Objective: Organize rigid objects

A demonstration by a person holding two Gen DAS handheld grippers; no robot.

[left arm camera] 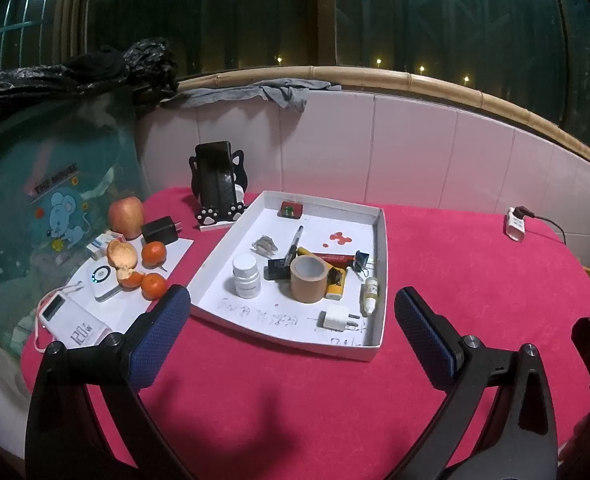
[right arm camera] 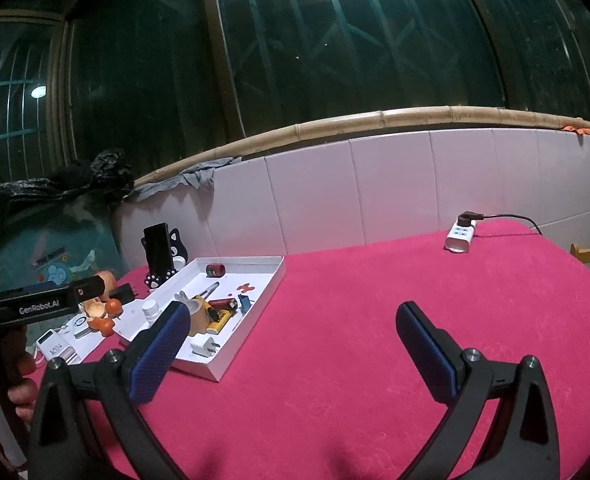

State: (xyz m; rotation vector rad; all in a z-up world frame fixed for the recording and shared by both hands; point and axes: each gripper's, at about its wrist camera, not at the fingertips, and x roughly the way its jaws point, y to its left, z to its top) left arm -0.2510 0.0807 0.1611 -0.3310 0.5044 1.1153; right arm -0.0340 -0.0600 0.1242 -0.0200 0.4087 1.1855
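A white shallow box (left arm camera: 379, 248) sits on the red table. It holds a brown tape roll (left arm camera: 308, 279), a white pill bottle (left arm camera: 245, 276), a white plug adapter (left arm camera: 337, 319), a black binder clip (left arm camera: 361, 261), a dropper bottle (left arm camera: 370, 295), a pen (left arm camera: 295, 242) and other small items. My left gripper (left arm camera: 291, 328) is open and empty, just before the box's near edge. My right gripper (right arm camera: 293, 336) is open and empty over bare cloth, right of the box (right arm camera: 273, 280).
Left of the box lie an apple (left arm camera: 126, 211), tangerines (left arm camera: 153, 285), a black charger (left arm camera: 160, 230), a white power bank (left arm camera: 73, 326) and a phone on a cat stand (left arm camera: 216, 182). A power strip (right arm camera: 460, 236) sits far right by the tiled wall.
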